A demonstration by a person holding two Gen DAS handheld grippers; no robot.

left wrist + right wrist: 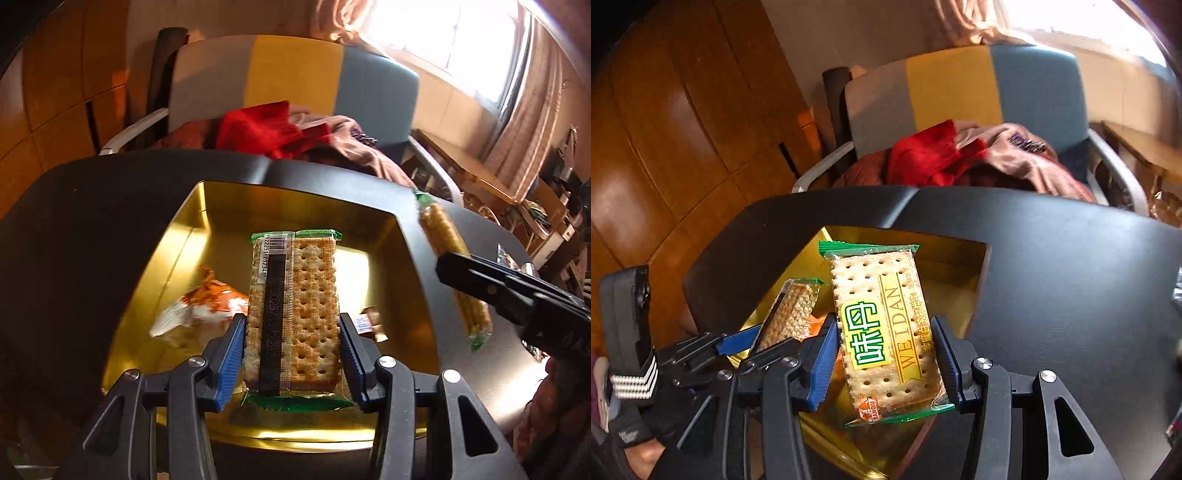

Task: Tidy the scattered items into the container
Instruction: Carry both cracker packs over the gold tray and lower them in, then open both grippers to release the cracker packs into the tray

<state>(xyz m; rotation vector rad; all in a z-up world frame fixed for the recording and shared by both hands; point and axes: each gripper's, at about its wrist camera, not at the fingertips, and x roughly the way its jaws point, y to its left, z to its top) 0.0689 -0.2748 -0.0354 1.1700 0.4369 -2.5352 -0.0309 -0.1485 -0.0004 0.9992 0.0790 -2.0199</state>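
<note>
My left gripper (292, 325) is shut on a cracker packet (314, 295), barcode side up, above the gold container (229, 206). An orange snack wrapper (199, 310) and a small brown sweet (371, 325) lie inside. At the right, my right gripper (458, 267) holds a second cracker packet (439, 225) edge-on over the container's right rim. In the right wrist view, my right gripper (884, 325) is shut on that green-labelled cracker packet (886, 332) over the container (953, 266). My left gripper (764, 339) with its packet (792, 314) shows at lower left.
The container sits on a black table (92, 221) (1071, 295). Behind the table stands a grey, yellow and blue chair (295, 70) piled with red and brown clothes (266, 129). Wooden panels line the left, and a window with curtains (461, 40) is at the right.
</note>
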